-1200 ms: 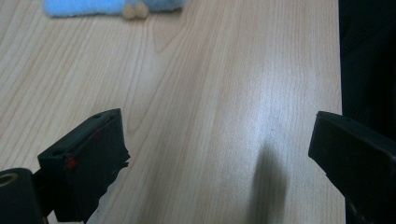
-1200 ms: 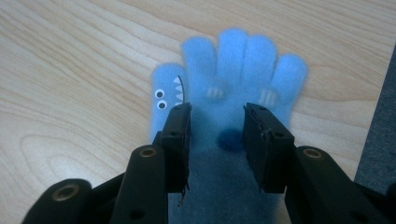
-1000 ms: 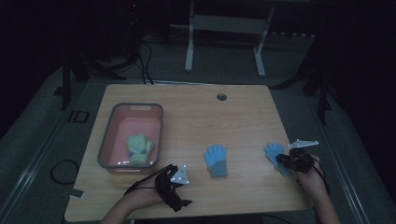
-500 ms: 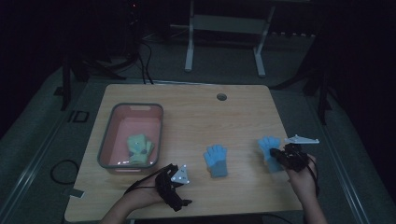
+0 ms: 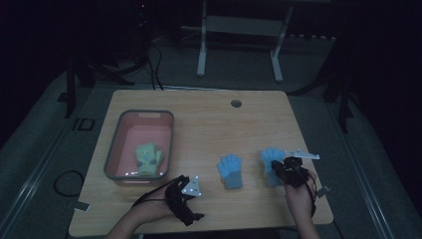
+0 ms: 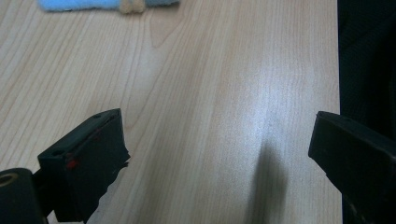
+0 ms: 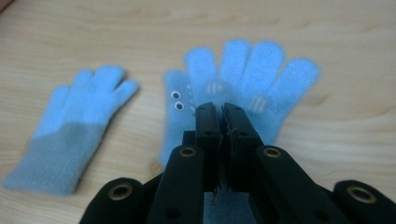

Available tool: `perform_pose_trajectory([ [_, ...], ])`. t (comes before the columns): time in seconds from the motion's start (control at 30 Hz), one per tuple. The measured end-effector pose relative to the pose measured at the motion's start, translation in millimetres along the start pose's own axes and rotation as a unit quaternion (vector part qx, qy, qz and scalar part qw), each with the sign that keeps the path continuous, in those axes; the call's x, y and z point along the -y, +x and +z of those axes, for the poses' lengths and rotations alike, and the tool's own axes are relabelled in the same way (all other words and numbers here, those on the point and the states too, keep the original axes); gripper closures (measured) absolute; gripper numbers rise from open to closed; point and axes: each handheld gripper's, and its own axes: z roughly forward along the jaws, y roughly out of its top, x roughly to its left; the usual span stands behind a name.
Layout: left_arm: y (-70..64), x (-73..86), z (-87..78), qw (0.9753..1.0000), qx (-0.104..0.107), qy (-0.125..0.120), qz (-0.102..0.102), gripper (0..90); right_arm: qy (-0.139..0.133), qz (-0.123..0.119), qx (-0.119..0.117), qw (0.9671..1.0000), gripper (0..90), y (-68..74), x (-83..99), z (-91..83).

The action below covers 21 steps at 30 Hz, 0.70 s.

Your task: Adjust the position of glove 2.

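Blue glove [image 7: 243,79], googly eyes, striped patches

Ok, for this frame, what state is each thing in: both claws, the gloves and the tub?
Left claw: open, over bare wood.
Right claw: shut on the blue knit glove with googly eyes.
Blue glove with grey cuff: flat on the table, untouched.
Green glove: lying in the tub.
Pink plastic tub: upright on the table.

Both grippers black: left gripper [image 5: 191,190] with grey three-cornered plate; right gripper [image 7: 222,114] arms carry brass-ringed pivot holes.
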Motion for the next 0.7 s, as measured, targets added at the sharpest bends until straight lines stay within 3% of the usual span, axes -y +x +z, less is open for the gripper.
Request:
perform_pose_trajectory([
  [0.13, 0.2, 1.4, -0.1, 1.0000, -0.001, -0.006, -0.003, 4.3, 0.026, 0.003, 0.002, 0.9997, 85.0, 3.9, 10.6, 19.3],
  [0.37, -0.2, 1.3, 0.0, 1.0000, -0.001, -0.005, 0.002, 4.3, 0.044, 0.014, 0.014, 0.9988, 82.9, -0.7, 16.5, 38.6],
  [0.53, -0.4, 0.6, 0.6, 1.0000, 0.002, -0.004, 0.000, 4.4, 0.047, 0.011, 0.016, 0.9987, 80.9, -1.4, 16.1, 41.2],
  [0.6, -0.4, 1.1, 0.3, 1.0000, 0.001, -0.005, -0.002, 4.4, 0.046, 0.018, 0.007, 0.9988, 76.2, -3.1, 15.5, 40.5],
  [0.7, 0.0, 1.8, 0.1, 1.0000, 0.002, -0.006, -0.003, 4.4, 0.041, 0.009, 0.005, 0.9991, 71.2, -3.4, 12.3, 35.7],
])
